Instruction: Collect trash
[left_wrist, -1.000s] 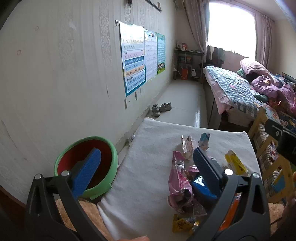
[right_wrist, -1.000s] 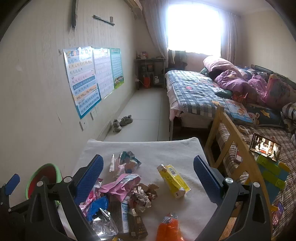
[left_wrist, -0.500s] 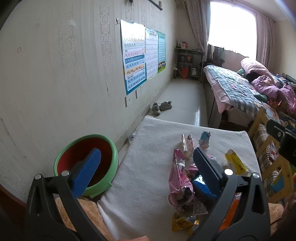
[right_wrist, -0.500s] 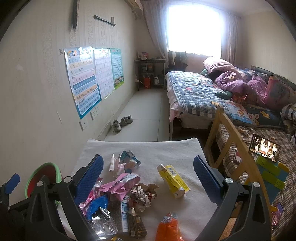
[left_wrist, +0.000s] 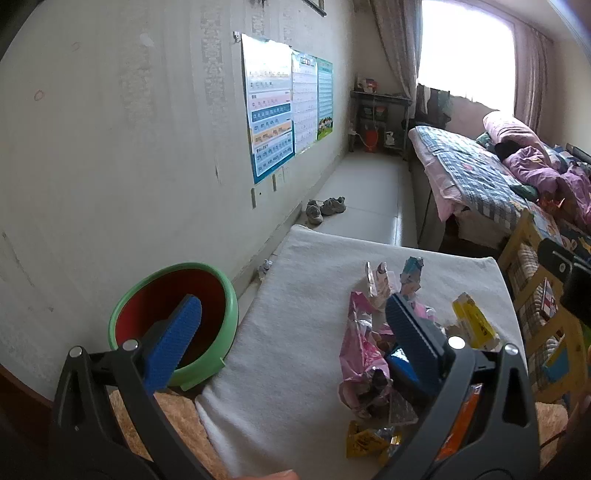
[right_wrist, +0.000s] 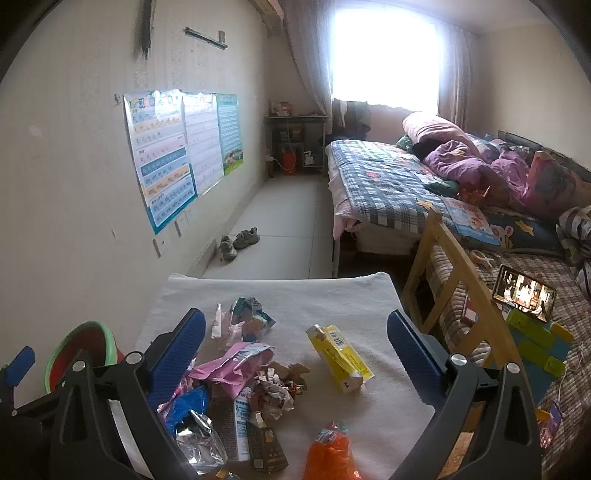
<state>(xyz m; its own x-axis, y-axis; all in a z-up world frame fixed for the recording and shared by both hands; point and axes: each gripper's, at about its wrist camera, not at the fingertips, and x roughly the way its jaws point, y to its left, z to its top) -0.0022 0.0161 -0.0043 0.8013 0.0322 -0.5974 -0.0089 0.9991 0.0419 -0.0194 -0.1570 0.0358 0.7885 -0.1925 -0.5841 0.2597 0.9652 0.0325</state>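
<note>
Trash lies scattered on a table under a white cloth (right_wrist: 325, 295): a yellow carton (right_wrist: 338, 356), a pink wrapper (right_wrist: 236, 363), crumpled foil (right_wrist: 201, 443), an orange packet (right_wrist: 328, 456) and a small blue-white carton (right_wrist: 249, 317). A green basin with a red inside (left_wrist: 173, 314) stands at the table's left edge. My left gripper (left_wrist: 291, 332) hangs open above the cloth between the basin and the pink wrapper (left_wrist: 360, 354), holding nothing. My right gripper (right_wrist: 295, 347) is open over the pile, also with nothing in it.
A wall with posters (right_wrist: 177, 155) runs along the left. A wooden chair frame (right_wrist: 458, 295) and a bed with a plaid quilt (right_wrist: 388, 184) stand to the right. A phone (right_wrist: 524, 293) is propped there. Shoes (right_wrist: 238, 242) lie on the floor beyond.
Both views have shifted very slightly; the grippers stay open and the trash has not moved.
</note>
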